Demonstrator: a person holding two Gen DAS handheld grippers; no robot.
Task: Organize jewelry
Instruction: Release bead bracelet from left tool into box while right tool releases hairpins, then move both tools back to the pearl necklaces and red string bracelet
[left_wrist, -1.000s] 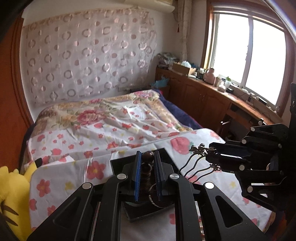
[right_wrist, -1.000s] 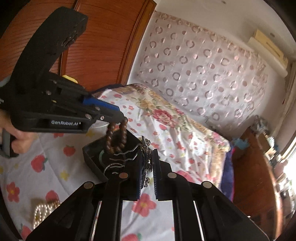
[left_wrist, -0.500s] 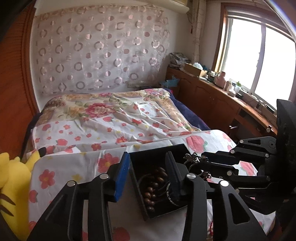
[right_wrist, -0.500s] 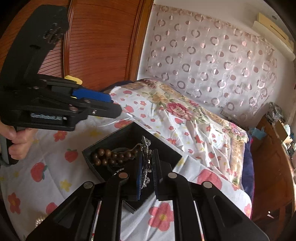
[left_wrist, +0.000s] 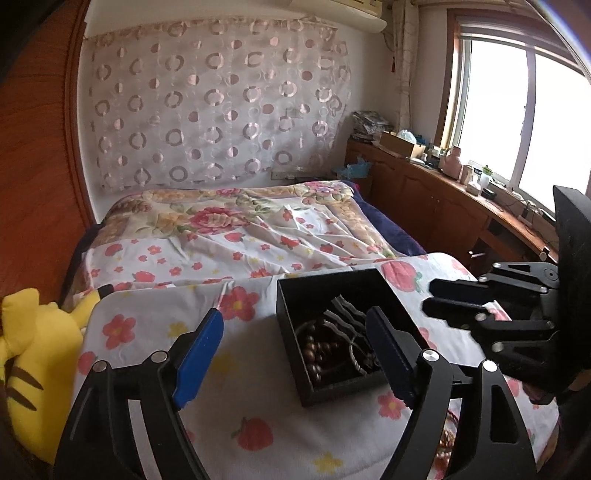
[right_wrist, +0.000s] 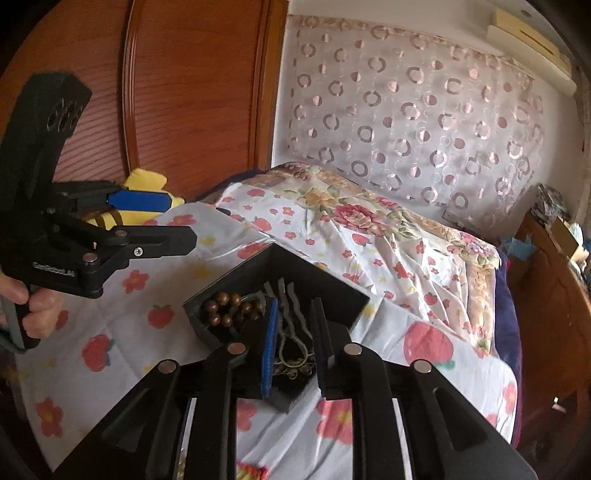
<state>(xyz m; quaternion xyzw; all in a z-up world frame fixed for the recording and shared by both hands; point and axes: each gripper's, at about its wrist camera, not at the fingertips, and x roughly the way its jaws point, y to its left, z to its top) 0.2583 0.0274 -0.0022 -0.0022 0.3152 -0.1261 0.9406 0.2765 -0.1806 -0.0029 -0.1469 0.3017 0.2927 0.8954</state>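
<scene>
A black open box (left_wrist: 291, 306) (right_wrist: 332, 280) sits on the flowered sheet. Inside lie a brown bead bracelet (left_wrist: 319, 350) (right_wrist: 225, 310) and a silver hairpin with wavy prongs (left_wrist: 341, 308) (right_wrist: 282, 295). My left gripper (left_wrist: 295, 317) (right_wrist: 183, 218) is still opening and stands wide and empty, straddling the box's left wall. My right gripper (right_wrist: 294, 319) (left_wrist: 430, 296) hangs over the box's near corner, its jaws opening. The hairpin's ornate head lies below the gap, and the pads do not press on it.
A yellow plush toy (left_wrist: 26, 350) (right_wrist: 144, 181) lies at the bed's left edge by the wooden wardrobe (right_wrist: 192, 92). A person's hand (right_wrist: 37, 314) holds the left gripper. A low wooden cabinet (left_wrist: 443, 206) runs under the window on the right. More beads (left_wrist: 448, 439) lie near the front edge.
The left gripper let the bead bracelet drop into the box, spread wide and drew off to the left. The right gripper lowered the hairpin into the box and its jaws parted.
</scene>
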